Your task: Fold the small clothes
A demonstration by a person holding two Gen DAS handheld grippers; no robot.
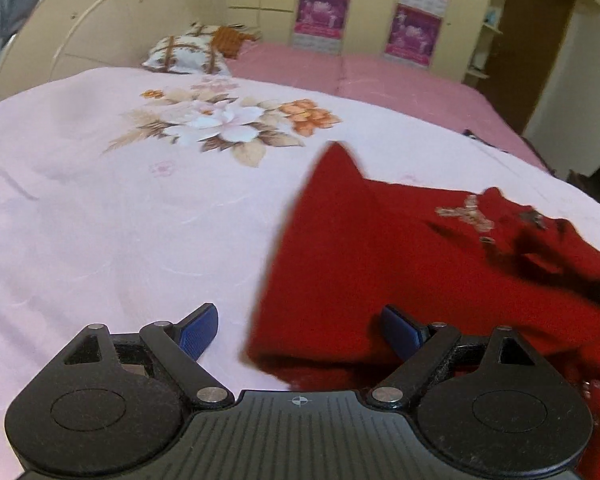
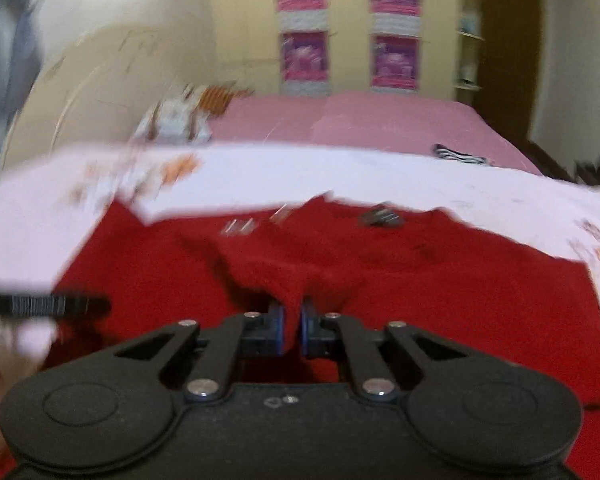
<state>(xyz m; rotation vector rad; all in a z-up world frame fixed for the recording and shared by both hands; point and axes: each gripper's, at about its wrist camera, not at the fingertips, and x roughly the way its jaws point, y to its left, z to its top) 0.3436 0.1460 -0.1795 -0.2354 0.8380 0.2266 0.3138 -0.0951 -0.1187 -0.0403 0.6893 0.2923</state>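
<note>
A small red knitted garment (image 1: 400, 264) with beige embroidery lies on a pale pink floral bedsheet (image 1: 120, 220). My left gripper (image 1: 300, 332) is open, its blue fingertips (image 1: 198, 332) spread wide, one on the sheet and one over the garment's left edge. In the right wrist view the red garment (image 2: 440, 280) fills the foreground. My right gripper (image 2: 292, 328) is shut on a bunched fold of it, lifting the cloth slightly. The left gripper's black body (image 2: 44, 304) shows at the left edge.
A patterned pillow (image 1: 188, 52) and an orange cloth (image 1: 230, 40) lie by the cream headboard (image 1: 100, 32). A pink mattress (image 1: 360, 80) extends behind. A striped item (image 2: 460, 156) lies far right. A cupboard with pink posters (image 1: 412, 32) stands behind.
</note>
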